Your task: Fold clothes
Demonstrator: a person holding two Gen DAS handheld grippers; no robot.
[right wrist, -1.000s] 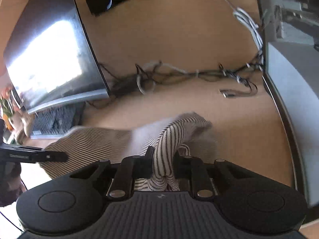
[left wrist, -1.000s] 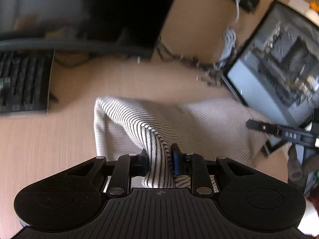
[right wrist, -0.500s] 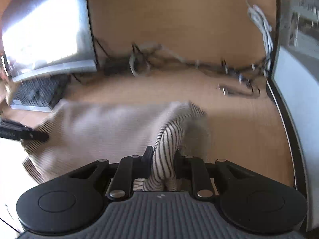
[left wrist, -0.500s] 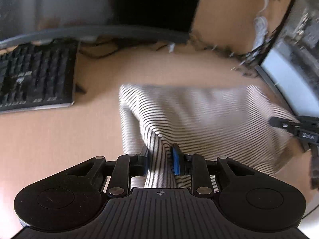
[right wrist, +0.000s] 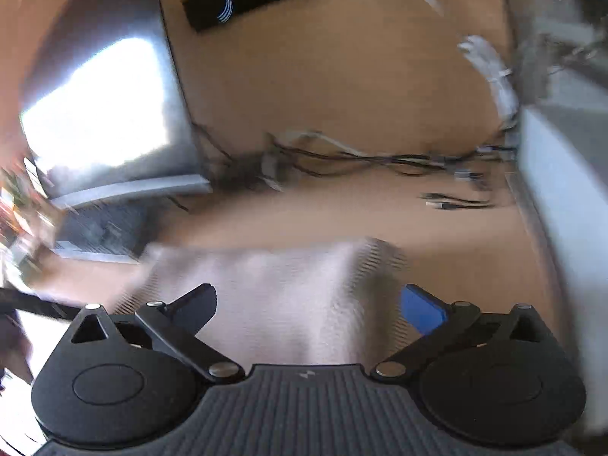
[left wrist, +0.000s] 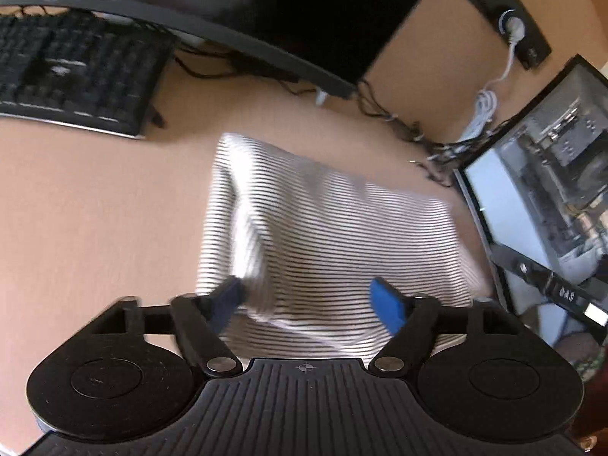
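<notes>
A light wooden table (left wrist: 95, 205) carries the scene, with a curved monitor (left wrist: 266, 3) at 12 o'clock in the left wrist view, a black keyboard (left wrist: 76, 72) at 10 o'clock and a glass-sided computer case (left wrist: 551, 174) at 3 o'clock. The striped garment (left wrist: 326, 235) lies folded in the middle of the table, its far edge pointing toward the tangle of cables (right wrist: 380, 159) at the back wall.

The left gripper (left wrist: 309, 302) has its jaws spread wide; the left blue pad (left wrist: 228, 300) sits at a raised fold of the cloth, though blur hides whether it touches. The right gripper (right wrist: 315, 309) also has its jaws wide apart over the near edge of the garment (right wrist: 273, 296), gripping nothing.

Bare table lies open at 9 o'clock of the garment in the left wrist view, and between the cloth's far edge and the cables. At 3 o'clock the case stands close to the garment's side.
</notes>
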